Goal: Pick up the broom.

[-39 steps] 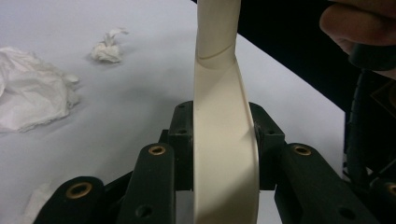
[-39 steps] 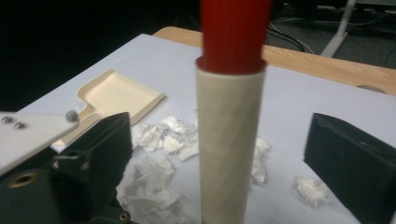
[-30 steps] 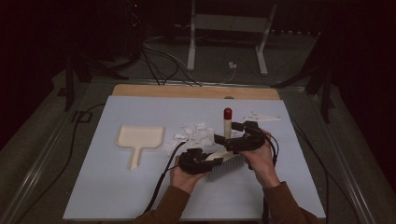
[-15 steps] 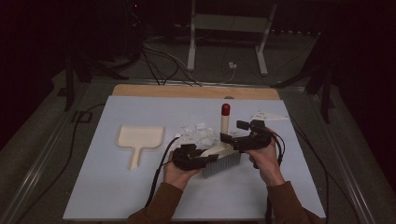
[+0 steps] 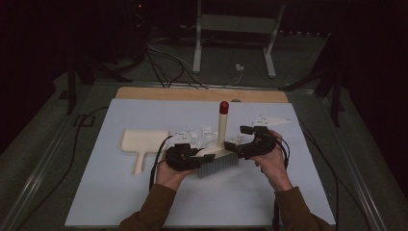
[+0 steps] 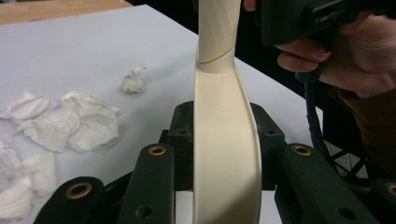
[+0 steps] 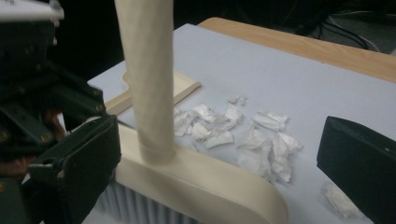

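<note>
Pale blue table mat [image 5: 120, 202] carries a cream dustpan [image 5: 140, 144] at the left and a scatter of crumpled paper scraps [image 5: 195, 137] just beyond the cream brush [image 5: 219, 156], which stands upright between both tools. The left gripper [image 5: 185, 158] is clamped on the brush head; the right gripper [image 5: 250, 144] sits open around its other end. Judging by this, the brush is being passed across; next, the right jaws must close before the left lets go

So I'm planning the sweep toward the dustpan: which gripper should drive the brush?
Left. The left gripper is clamped on the brush head, while the right gripper stands open around it. The paper scraps and dustpan lie on its side.
</note>
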`<state>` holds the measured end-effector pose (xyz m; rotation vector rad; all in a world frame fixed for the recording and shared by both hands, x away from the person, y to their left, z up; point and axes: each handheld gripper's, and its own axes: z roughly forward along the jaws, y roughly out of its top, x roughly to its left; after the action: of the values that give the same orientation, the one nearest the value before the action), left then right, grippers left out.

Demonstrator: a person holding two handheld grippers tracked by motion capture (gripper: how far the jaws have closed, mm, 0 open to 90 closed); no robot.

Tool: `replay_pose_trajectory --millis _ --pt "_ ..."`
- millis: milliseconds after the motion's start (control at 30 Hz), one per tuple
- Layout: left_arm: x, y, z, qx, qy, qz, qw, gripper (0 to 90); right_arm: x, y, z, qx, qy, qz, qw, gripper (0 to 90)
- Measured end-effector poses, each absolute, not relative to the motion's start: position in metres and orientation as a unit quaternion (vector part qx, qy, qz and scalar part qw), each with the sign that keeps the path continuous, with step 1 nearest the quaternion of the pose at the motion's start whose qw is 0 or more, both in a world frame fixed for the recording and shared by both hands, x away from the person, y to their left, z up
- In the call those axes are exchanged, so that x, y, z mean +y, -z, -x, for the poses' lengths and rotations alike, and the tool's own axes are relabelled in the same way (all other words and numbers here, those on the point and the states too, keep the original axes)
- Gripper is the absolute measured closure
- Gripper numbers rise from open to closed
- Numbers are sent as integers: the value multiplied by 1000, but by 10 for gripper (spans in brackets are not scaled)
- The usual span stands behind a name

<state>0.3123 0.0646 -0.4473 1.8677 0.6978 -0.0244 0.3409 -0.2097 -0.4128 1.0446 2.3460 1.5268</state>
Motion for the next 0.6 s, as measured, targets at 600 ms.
replay_pose_trajectory --millis 600 --pt "95 444 -327 235 47 -791 562 692 -195 423 -342 808 -511 -292 18 0"
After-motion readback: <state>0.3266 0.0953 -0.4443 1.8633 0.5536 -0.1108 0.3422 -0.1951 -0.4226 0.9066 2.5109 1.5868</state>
